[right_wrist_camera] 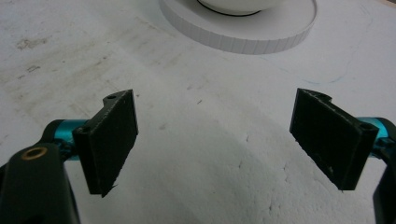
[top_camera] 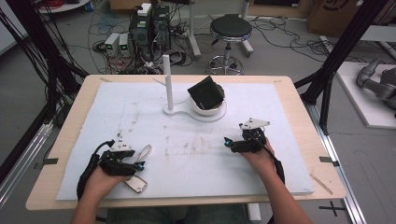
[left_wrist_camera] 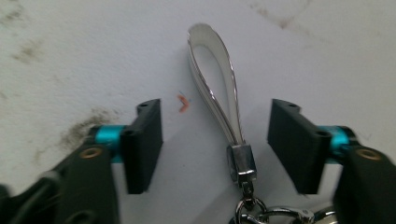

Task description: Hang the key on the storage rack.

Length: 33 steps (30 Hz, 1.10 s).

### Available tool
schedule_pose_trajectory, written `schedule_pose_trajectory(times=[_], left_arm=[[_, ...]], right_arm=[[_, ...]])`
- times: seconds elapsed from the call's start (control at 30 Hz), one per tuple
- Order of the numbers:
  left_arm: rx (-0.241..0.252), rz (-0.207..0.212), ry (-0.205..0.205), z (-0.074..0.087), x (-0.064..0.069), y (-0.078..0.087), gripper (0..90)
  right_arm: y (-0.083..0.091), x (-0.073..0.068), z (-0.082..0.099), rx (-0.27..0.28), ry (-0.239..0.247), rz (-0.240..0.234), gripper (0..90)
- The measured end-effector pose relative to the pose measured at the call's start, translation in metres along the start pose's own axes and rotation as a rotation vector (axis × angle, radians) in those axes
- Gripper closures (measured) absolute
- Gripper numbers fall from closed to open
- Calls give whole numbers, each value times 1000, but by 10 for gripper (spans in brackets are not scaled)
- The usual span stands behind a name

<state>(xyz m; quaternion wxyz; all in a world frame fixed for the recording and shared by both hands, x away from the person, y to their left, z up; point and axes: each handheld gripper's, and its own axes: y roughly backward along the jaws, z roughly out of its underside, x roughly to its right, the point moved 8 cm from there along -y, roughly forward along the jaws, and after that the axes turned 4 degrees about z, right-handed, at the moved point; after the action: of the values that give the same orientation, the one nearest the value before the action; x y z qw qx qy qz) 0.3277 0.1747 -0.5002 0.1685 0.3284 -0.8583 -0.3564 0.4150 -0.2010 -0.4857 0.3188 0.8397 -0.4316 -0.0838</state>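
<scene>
- left gripper (left_wrist_camera: 215, 140) sits wide open, straddling the white strap (left_wrist_camera: 212, 79) of a keyring (lined up to pinch it, I'd guess)
- right gripper (right_wrist_camera: 215, 140) gapes open too, gripping nothing, parked near the white stand (right_wrist_camera: 243, 28)

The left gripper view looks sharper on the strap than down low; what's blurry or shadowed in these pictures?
Left gripper view: the white looped strap with its shiny metal clasp is crisp, the black gripper body at the bottom edge soft. Right gripper view: open jaws throw a broad grey shadow on the white foam mat. High view: even light, slightly soft, edges bowed.
</scene>
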Motion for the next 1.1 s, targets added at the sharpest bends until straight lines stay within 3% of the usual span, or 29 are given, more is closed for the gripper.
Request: schedule_pose_trajectory(times=[0.1, 0.27, 0.4, 0.47, 0.67, 0.8, 0.87, 1.1], left_arm=[[-3, -1, 4, 1, -1, 2, 539], [-12, 2, -8, 0, 1, 3, 585], [-29, 16, -20, -1, 6, 3, 698], [-35, 24, -21, -1, 8, 3, 796], [-49, 60, -2, -3, 5, 3, 818], [13, 69, 8, -12, 2, 9, 818], [68, 79, 26, -19, 2, 13, 818], [185, 74, 9, -39, 3, 27, 818]], right_arm=[[0, -1, 0, -6, 2, 1, 153], [0, -1, 1, -10, 6, 2, 152], [2, -1, 2, -13, -1, 4, 152], [3, 0, 2, -11, -1, 5, 153], [4, 1, 4, -17, -7, 5, 153], [5, 1, 5, -24, -7, 3, 152], [5, 1, 5, -30, -9, 1, 152], [5, -1, 6, -36, -6, -3, 153]])
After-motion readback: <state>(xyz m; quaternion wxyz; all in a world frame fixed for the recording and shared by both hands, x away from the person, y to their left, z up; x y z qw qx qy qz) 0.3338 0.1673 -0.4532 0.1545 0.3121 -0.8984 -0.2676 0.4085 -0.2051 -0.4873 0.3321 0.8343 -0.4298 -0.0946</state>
